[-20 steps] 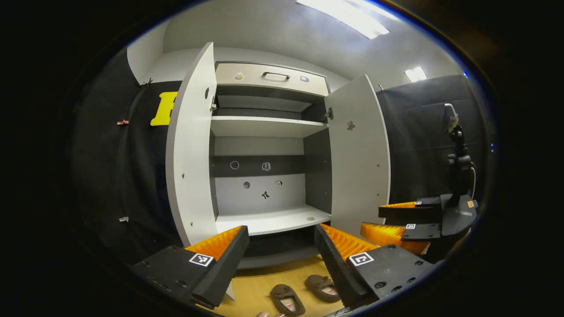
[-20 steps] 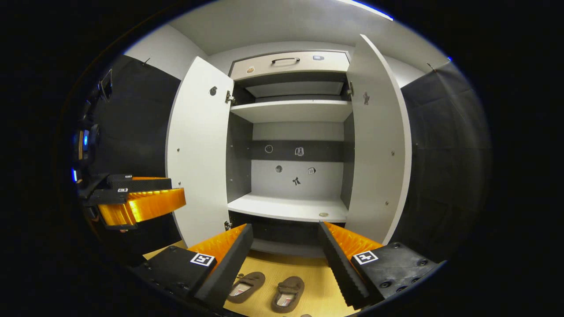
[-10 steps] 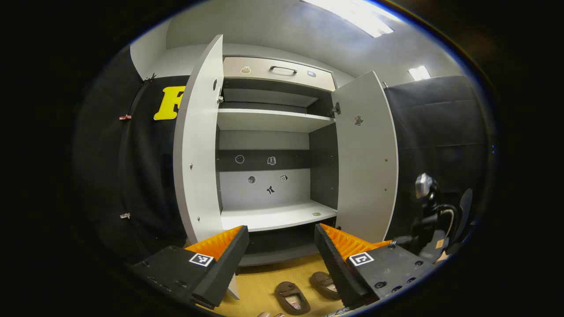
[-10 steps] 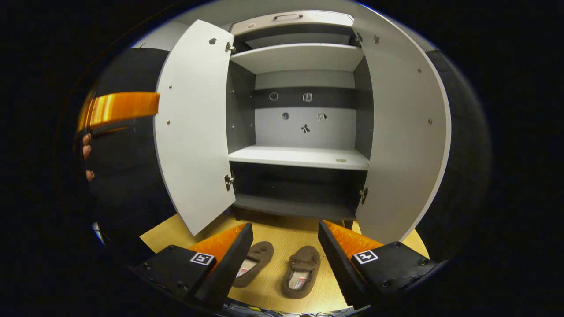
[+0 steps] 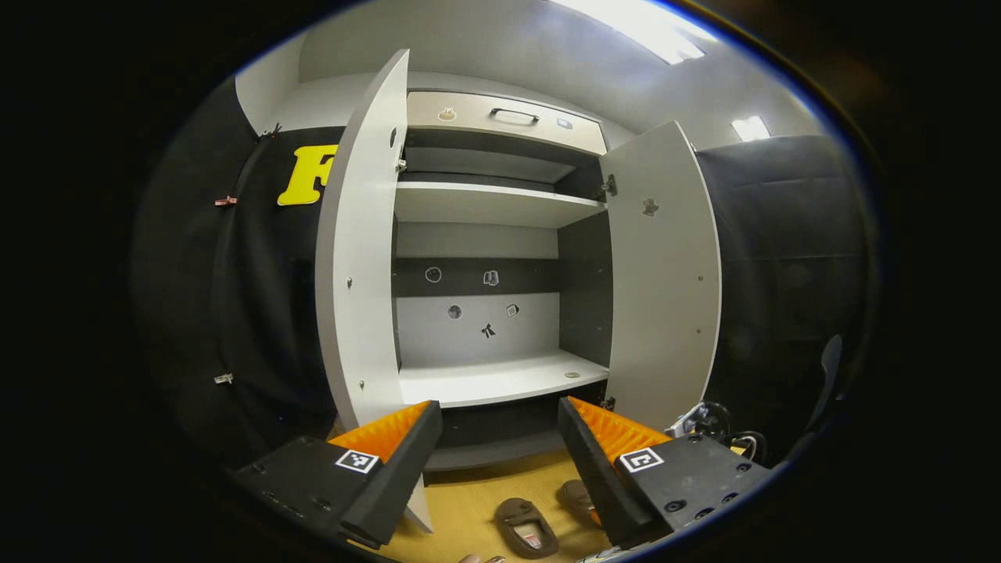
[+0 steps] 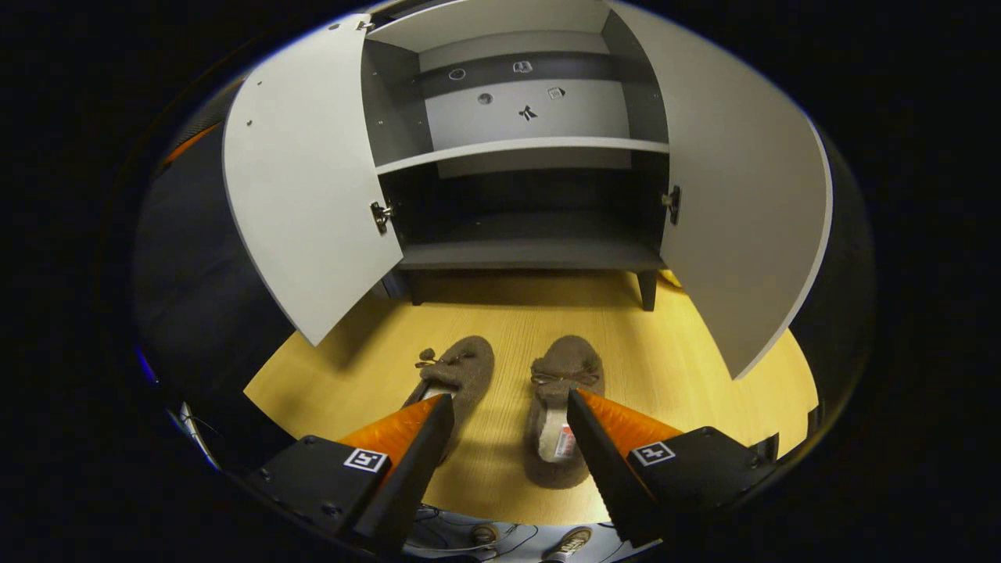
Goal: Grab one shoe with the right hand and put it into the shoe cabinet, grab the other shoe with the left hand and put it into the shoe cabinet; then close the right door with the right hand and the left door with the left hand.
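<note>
Nothing is done yet; both shoes lie side by side on the floor (image 6: pixel 672 367) before the cabinet (image 6: pixel 532 254), the right shoe (image 6: pixel 559 407) and left shoe (image 6: pixel 457 375) untouched; both doors stand wide; the right gripper (image 6: pixel 508 438) hangs above them, released and empty; the left gripper (image 5: pixel 500 446) faces the shelves, also spread empty; grabbing, stowing and closing all remain.

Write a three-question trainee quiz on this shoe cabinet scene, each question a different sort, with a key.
1. True or false: both cabinet doors stand open.
2. The two shoes lie on: A) the white shelf B) the wooden floor C) the bottom shelf.
3. Fill in: the right gripper is ____ and holds nothing.

Key: 1 true; 2 B; 3 open.
</note>
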Tool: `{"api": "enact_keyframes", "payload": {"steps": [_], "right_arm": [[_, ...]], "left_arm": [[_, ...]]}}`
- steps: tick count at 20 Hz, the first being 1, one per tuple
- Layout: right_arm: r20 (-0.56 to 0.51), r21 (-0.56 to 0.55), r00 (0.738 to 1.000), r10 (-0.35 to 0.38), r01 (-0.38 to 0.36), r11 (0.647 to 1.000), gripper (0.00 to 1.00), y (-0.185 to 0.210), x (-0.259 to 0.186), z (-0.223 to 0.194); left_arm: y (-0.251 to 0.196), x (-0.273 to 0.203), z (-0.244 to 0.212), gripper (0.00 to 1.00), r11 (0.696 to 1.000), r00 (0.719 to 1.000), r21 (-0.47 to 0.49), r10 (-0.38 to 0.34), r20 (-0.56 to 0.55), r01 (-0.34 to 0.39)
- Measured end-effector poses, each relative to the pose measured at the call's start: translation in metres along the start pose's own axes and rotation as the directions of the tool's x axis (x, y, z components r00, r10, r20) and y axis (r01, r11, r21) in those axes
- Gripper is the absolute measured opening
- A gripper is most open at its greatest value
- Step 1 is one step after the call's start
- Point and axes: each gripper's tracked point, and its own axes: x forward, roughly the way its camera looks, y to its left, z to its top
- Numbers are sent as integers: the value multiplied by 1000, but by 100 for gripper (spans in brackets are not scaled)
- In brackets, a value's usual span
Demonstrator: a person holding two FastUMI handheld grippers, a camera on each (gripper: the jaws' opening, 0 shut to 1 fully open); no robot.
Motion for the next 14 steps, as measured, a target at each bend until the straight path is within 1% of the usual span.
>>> {"api": "enact_keyframes", "payload": {"steps": [3, 4, 5, 6, 7, 12, 13, 14], "right_arm": [[-49, 24, 999, -8, 9, 1000, 97, -5, 21, -17], [-67, 38, 998, -9, 12, 999, 95, -6, 29, -22], [-82, 52, 997, -6, 10, 999, 91, -6, 35, -27], [-94, 63, 996, -6, 12, 998, 91, -7, 41, -32], [-105, 70, 994, -9, 16, 997, 92, -9, 47, -37], [-123, 73, 992, -36, 46, 996, 91, -21, 83, -47], [-128, 69, 991, -45, 55, 996, 84, -24, 88, -48], [-129, 66, 990, -49, 58, 996, 81, -25, 95, -48]], "left_arm": [[8, 1, -4, 95, 1000, 1000, 6, 14, -13, -14], [11, 2, -5, 95, 1000, 1000, 11, 20, -20, -20], [14, 3, -7, 95, 999, 999, 18, 27, -28, -26], [17, 3, -8, 93, 999, 999, 25, 33, -31, -32], [19, 4, -9, 95, 999, 999, 32, 37, -34, -36], [20, 8, -11, 95, 999, 998, 36, 41, -37, -40], [21, 9, -13, 95, 999, 998, 33, 43, -42, -42], [21, 9, -15, 95, 998, 998, 31, 48, -48, -46]]}}
